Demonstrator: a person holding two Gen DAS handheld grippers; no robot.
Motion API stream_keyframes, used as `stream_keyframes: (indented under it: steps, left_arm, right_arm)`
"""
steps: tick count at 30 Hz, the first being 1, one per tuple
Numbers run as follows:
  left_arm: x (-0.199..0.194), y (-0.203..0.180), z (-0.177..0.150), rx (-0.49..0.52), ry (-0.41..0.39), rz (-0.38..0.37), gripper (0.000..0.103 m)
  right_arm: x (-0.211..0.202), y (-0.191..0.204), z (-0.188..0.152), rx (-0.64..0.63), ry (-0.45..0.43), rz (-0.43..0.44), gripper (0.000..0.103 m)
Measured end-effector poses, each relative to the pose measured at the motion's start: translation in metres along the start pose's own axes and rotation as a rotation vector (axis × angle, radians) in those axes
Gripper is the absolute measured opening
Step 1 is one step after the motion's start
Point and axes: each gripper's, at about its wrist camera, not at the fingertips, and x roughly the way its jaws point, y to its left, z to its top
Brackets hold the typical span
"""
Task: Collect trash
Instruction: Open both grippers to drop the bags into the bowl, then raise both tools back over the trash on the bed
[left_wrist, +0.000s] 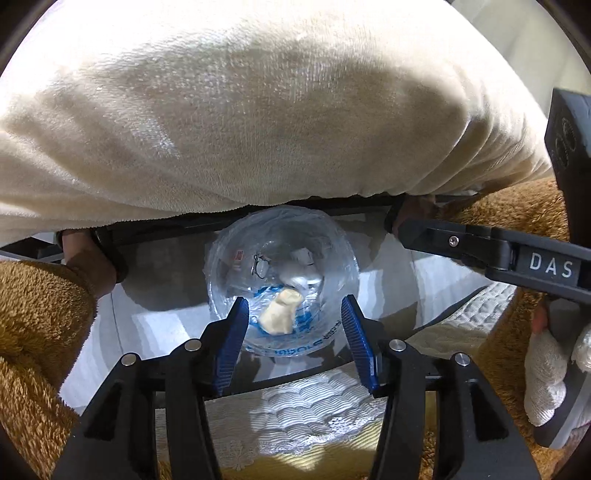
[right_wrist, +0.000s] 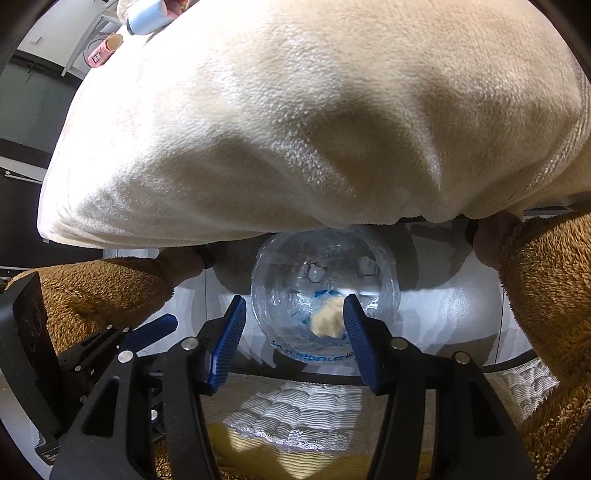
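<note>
My left gripper (left_wrist: 293, 314) hangs partly open and holds nothing. My right gripper (right_wrist: 293, 314) is likewise parted and empty. The clear-lined trash bin (left_wrist: 343, 240) sits below at twelve o'clock of both, a crumpled beige wad (left_wrist: 279, 314) lying inside it.

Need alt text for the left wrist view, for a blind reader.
Looking down between the open left gripper, a clear plastic-lined bin holds a crumpled beige wad and white scraps. A cream blanket fills the upper frame; the right gripper enters from the right.
</note>
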Motion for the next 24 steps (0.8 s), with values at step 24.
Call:
stream_keyframes:
  steps: [24]
  left_arm:
    - [-0.106,0.016,0.013,0.096,-0.288,-0.063,0.051]
  right_arm:
    - [-0.106,0.012,-0.034,-0.121,-0.424,0.267,0.055]
